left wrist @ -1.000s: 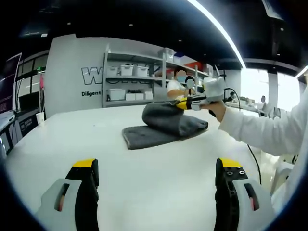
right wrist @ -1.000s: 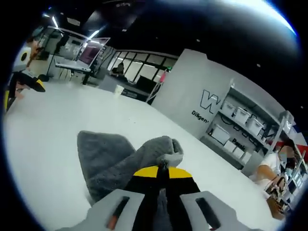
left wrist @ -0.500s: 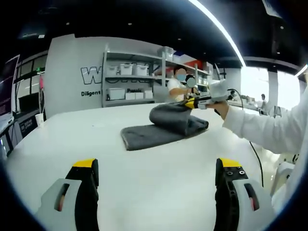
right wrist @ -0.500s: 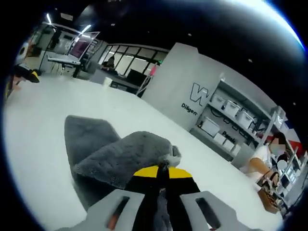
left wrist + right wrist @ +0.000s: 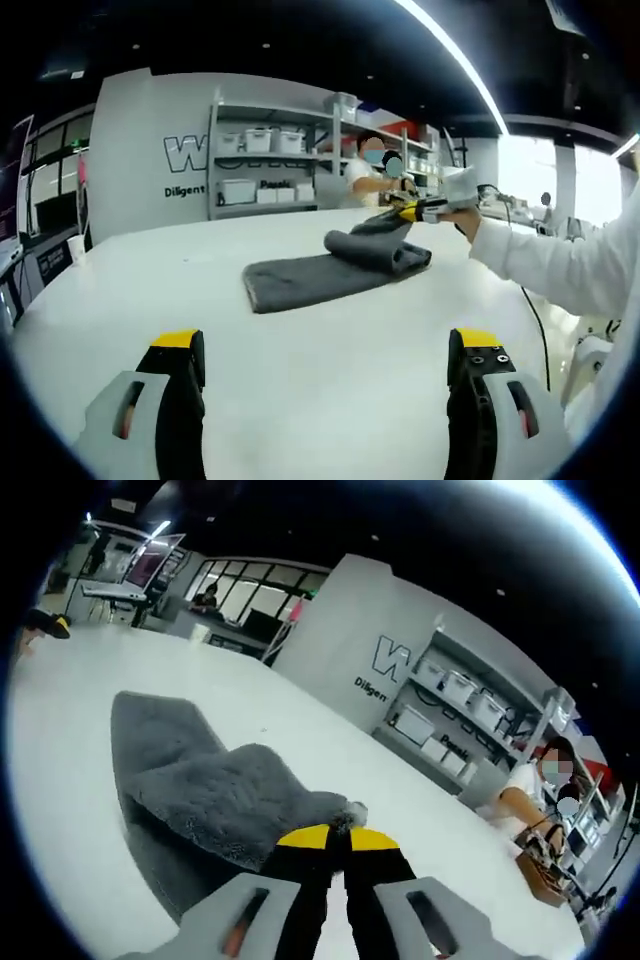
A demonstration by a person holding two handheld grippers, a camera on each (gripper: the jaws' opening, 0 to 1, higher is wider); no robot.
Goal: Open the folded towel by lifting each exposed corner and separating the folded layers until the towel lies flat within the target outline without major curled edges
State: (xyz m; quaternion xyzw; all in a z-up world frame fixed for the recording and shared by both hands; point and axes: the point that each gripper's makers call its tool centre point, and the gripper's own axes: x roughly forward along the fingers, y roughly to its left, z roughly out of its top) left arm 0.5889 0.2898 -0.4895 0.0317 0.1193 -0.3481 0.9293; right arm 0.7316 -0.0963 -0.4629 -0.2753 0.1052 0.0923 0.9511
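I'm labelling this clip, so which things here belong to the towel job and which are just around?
In the job:
- grey towel
- right gripper, shut on a towel corner
- left gripper, open
- white table

Just around:
- shelving with white bins
- paper cup
- seated person

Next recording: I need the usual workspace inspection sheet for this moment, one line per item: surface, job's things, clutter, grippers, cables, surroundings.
Surface: white table, broad and bare around the work.
Job's things: grey towel partly unfolded; its top layer is lifted at one corner, the rest lies on the table. No target outline can be made out.
Clutter: paper cup near the far table edge.
Grippers: left gripper open, holding nothing, well short of the towel; right gripper shut on the towel's corner.
Cables: black cable hanging below the person's sleeve.
Surroundings: shelving with white bins, grey wall with lettering, a seated person behind the table.
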